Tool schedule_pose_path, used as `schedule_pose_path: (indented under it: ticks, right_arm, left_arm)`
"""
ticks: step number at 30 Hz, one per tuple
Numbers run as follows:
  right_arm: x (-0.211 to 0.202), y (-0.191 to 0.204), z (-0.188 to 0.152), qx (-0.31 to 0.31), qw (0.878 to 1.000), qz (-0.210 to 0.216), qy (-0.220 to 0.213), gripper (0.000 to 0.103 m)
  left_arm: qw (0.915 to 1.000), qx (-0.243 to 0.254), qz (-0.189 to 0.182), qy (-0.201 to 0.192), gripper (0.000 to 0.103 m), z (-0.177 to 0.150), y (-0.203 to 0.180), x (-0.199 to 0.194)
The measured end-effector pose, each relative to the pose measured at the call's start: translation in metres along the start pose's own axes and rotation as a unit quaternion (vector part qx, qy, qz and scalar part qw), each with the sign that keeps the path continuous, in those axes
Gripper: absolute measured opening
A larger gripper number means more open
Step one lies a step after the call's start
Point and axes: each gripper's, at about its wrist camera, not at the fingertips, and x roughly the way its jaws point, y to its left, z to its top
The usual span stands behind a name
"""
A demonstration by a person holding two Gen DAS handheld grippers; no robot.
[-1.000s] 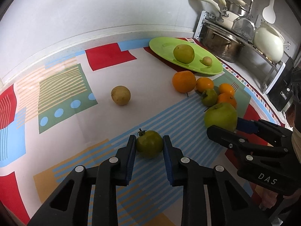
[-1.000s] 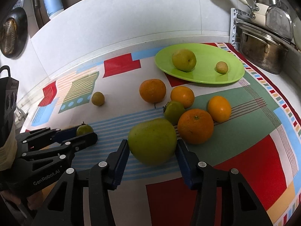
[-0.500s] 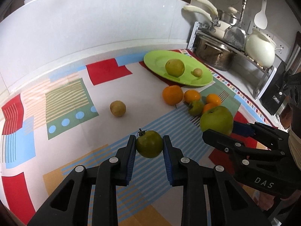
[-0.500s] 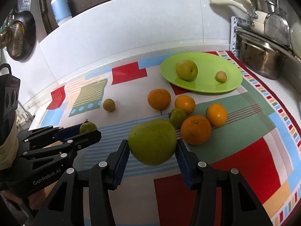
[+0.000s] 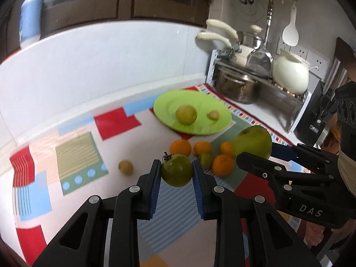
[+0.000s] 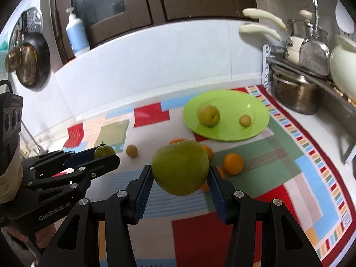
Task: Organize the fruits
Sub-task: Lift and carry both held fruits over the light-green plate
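We are over a kitchen counter covered by a patterned cloth of red, blue, green and striped blocks, with a white tiled wall behind. Nearest us, our left gripper is clamped on a small dark-green round fruit with a stem, held clear above the cloth. Our right gripper is closed around a large yellow-green apple, also raised; it hides most of the oranges behind it in the right wrist view.

From the left wrist view we count a cluster of orange citrus fruits on the cloth with a small green fruit among them, partly covered by the left gripper's blue pad. A small yellowish round fruit lies alone to the left, blurred. Farther back sits the lime-green round plate bearing a mid-sized yellow-green fruit and a small tan one, apart from each other. Beyond it, at the right, a steel pot stands under a rack, its contents hard to make out.
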Motion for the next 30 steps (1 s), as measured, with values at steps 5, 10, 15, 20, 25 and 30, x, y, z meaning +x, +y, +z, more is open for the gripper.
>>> schedule_pose_path:
  ticks: [5, 10, 15, 20, 25, 30]
  right_arm:
    - [-0.008, -0.009, 0.019, -0.008, 1.0, -0.006, -0.017, 0.051]
    - [-0.015, -0.018, 0.04, -0.013, 0.999, -0.006, -0.036, 0.051]
    - [-0.015, -0.026, 0.058, -0.02, 0.999, -0.009, -0.047, 0.051]
    - [-0.012, -0.035, 0.075, -0.024, 0.998, -0.006, -0.054, 0.051]
    - [-0.003, -0.046, 0.093, -0.025, 0.998, -0.006, -0.06, 0.051]
    - [0.014, -0.06, 0.106, -0.017, 0.998, -0.005, -0.058, 0.051]
  left_arm:
    - [0.9999, 0.002, -0.007, -0.011, 0.028, 0.022, -0.009, 0.003]
    - [0.9995, 0.008, -0.007, -0.029, 0.028, 0.043, -0.019, 0.005]
    - [0.999, 0.012, -0.004, -0.043, 0.028, 0.064, -0.026, 0.008]
    - [0.9989, 0.012, -0.007, -0.046, 0.028, 0.084, -0.029, 0.021]
    - [0.999, 0.003, -0.008, -0.044, 0.028, 0.101, -0.031, 0.036]
    - [0.9991, -0.001, -0.01, -0.041, 0.028, 0.117, -0.031, 0.058]
